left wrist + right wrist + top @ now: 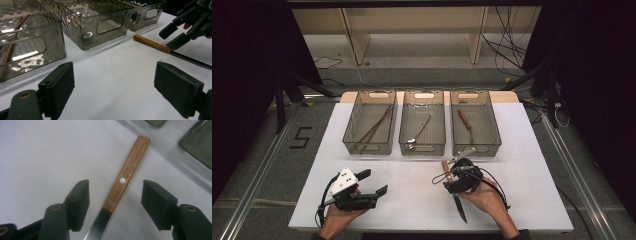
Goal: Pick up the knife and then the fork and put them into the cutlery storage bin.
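**Right gripper view: jaws straddle a wooden-handled knife**

The knife [125, 182] lies flat on the white bench [37, 150], its wooden handle pointing toward the trays and its blade running back beneath the right hand-held gripper [113, 205]. That gripper's jaws stand partly open on either side of the handle's lower end, near the rivets, touching nothing. The knife looks light and stiff; the steel blade is slick and sharp, so the matte handle is the place to pinch. The left hand-held gripper [113, 85] rests wide open and empty, well apart.
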Tool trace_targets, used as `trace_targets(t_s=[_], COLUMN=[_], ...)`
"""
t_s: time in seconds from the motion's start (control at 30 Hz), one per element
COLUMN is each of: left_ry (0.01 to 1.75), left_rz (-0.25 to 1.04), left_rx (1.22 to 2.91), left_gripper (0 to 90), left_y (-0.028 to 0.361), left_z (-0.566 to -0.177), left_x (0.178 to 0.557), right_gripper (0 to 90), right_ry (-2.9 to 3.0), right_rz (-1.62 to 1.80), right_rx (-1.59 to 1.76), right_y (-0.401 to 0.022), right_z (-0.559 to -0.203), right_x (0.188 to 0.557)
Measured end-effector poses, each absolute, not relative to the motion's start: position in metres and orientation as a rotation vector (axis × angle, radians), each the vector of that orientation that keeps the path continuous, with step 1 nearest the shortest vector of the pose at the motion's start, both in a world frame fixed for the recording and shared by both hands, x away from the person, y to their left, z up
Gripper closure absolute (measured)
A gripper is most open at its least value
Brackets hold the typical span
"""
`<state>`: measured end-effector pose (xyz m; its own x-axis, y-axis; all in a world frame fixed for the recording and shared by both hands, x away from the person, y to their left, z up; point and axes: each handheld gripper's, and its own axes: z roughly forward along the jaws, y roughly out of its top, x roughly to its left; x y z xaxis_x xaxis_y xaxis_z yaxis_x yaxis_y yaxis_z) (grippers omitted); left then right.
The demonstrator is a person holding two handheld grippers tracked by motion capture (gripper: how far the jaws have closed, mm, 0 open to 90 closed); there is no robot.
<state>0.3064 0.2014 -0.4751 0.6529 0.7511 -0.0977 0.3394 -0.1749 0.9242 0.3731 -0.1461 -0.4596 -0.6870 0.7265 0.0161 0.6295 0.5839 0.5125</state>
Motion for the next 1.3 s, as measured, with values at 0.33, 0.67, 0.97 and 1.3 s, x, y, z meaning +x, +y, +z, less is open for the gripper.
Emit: trace_targets(t_s=[0.33, 0.67, 0.97, 1.3], left_ry=[0.880, 0.880, 0.880, 0.877], left_rz=[0.467, 0.464, 0.466, 0.466], left_rx=[1.770, 1.773, 1.783, 1.785], left_gripper=[16.2, 16.2, 16.2, 16.2], left_y=[0.201, 0.201, 0.200, 0.200], left_z=[-0.475, -0.475, -0.475, -0.475], left_x=[0.306, 0.306, 0.306, 0.306], right_gripper=[50.4, 55.7, 69.9, 77.0], right_ry=[2.637, 2.653, 2.677, 2.693], right_rz=[0.680, 0.619, 0.609, 0.593], right_rx=[1.141, 1.114, 1.064, 1.027], right_y=[-0.145, -0.141, -0.137, -0.134], right_z=[-0.465, -0.471, -0.470, -0.469], right_x=[0.375, 0.374, 0.372, 0.373])
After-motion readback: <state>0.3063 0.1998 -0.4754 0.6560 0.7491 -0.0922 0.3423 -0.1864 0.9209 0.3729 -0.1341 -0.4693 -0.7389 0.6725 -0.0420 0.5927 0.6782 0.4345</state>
